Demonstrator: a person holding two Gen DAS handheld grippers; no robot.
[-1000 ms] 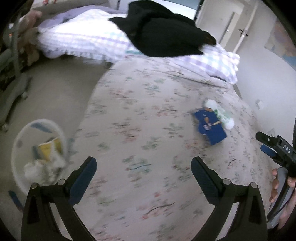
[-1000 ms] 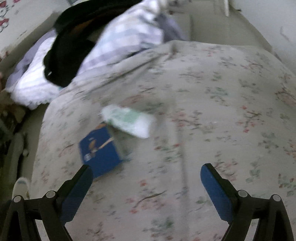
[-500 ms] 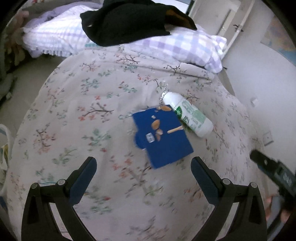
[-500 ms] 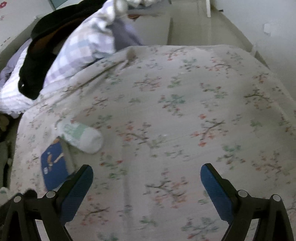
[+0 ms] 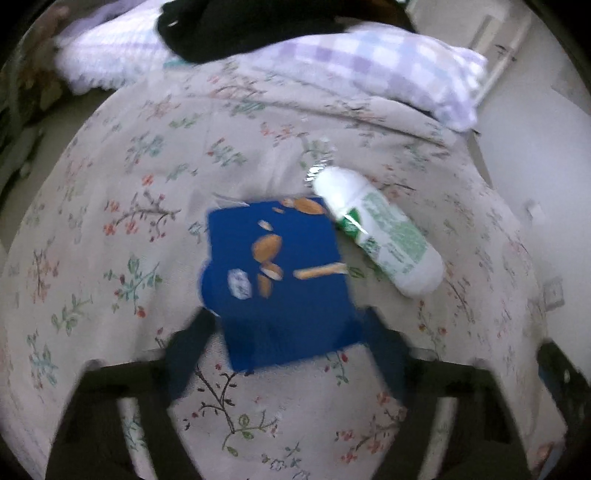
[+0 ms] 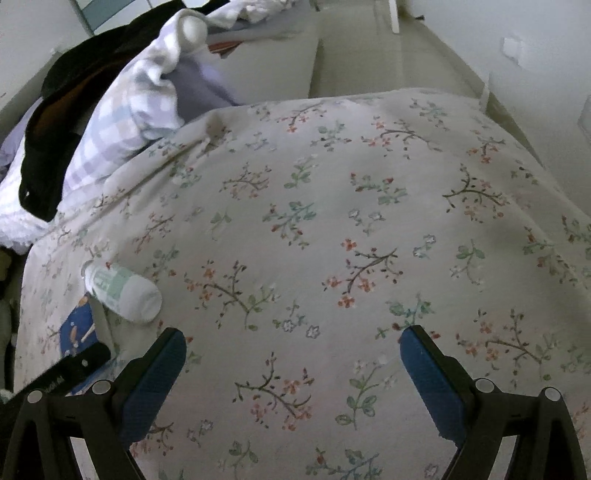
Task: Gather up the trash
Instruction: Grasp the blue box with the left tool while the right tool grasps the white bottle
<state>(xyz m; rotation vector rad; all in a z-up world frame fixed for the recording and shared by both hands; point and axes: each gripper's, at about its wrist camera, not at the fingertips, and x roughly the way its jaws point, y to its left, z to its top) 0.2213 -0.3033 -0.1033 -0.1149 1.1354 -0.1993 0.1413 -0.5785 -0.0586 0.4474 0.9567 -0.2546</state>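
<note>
A blue snack packet (image 5: 280,280) with almond pictures lies flat on the flowered bedspread (image 5: 110,206). A white bottle with a green label (image 5: 380,232) lies on its side just right of it. My left gripper (image 5: 288,354) is open, its blurred fingers either side of the packet's near edge. In the right wrist view the bottle (image 6: 122,291) and a corner of the packet (image 6: 79,332) lie at the far left. My right gripper (image 6: 293,365) is open and empty over bare bedspread (image 6: 332,206).
Checked lilac pillows (image 5: 373,70) with a black garment (image 5: 229,29) on them lie at the head of the bed. The left gripper's tip (image 6: 74,365) shows in the right wrist view. Floor (image 6: 369,55) and a white wall lie beyond the bed.
My left gripper has moved in on the blue packet, which now lies between its fingers; the white basket has left its view. My right gripper has drifted right, away from the bottle.
</note>
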